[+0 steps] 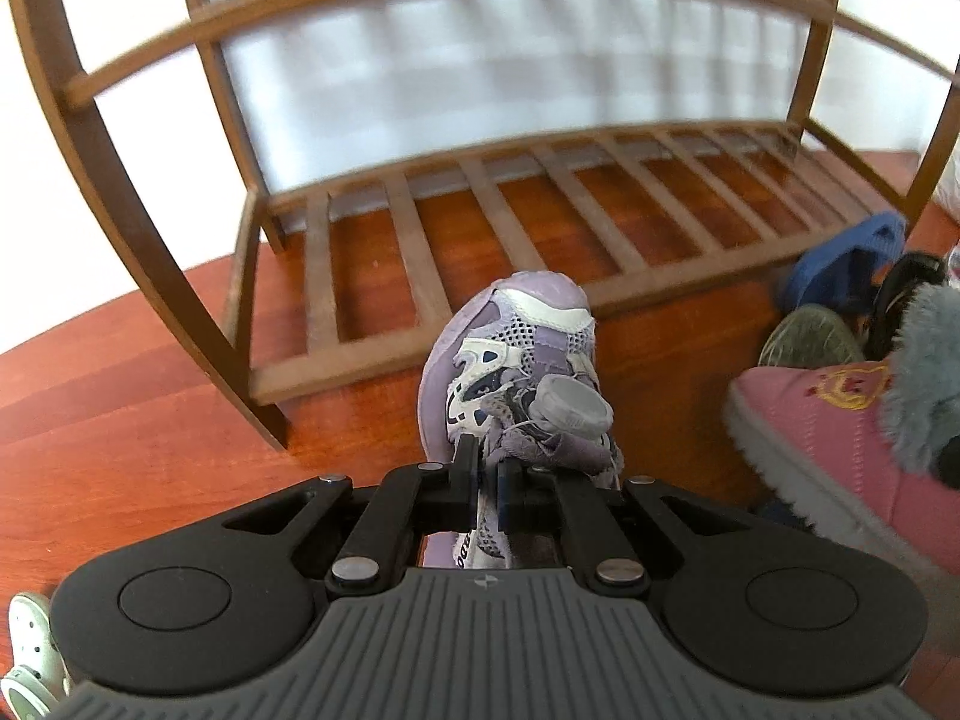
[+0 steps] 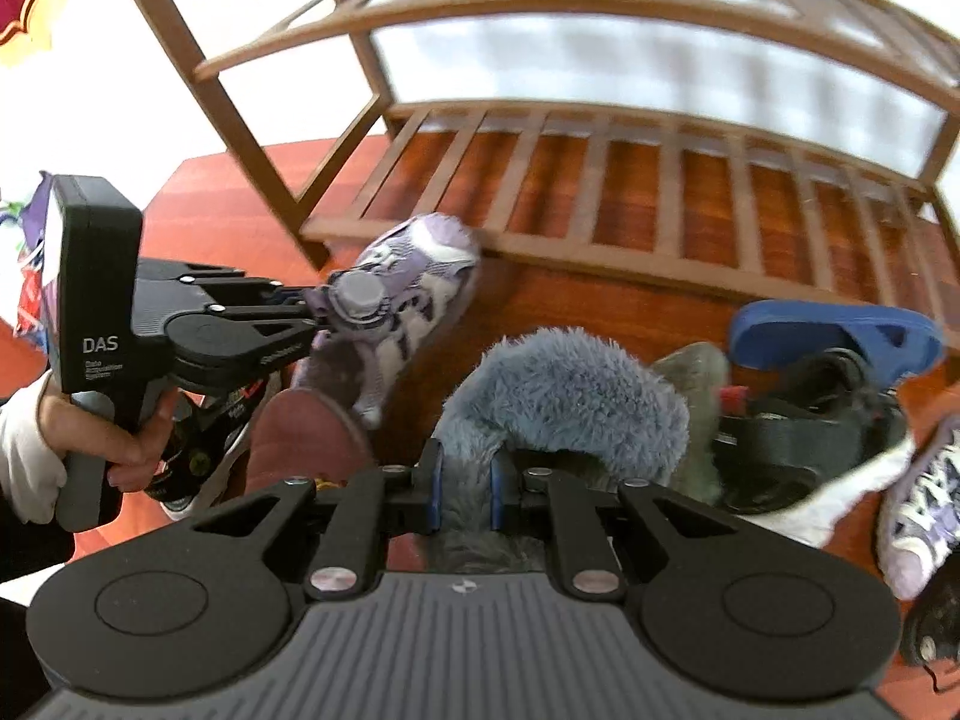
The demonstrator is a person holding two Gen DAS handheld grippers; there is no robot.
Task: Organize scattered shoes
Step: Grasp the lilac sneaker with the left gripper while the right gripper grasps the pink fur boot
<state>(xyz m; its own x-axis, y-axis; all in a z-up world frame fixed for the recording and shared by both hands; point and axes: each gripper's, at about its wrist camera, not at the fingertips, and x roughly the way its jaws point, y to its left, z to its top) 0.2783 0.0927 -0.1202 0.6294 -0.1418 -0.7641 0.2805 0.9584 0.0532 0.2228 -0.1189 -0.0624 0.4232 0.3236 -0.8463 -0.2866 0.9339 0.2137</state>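
Your left gripper clamps the lilac sneaker above the floor, toe toward the wooden rack; only the right view shows your hand. Your right gripper pinches the blue fuzzy slipper, its front hidden behind its fur

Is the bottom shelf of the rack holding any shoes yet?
Empty. The bottom shelf shows bare slats in both views; the purple sneaker is short of it, in the left tongs.

Black tongs with blue-lined fingertips, silver screws, ribbed grey housing; a white sleeve.
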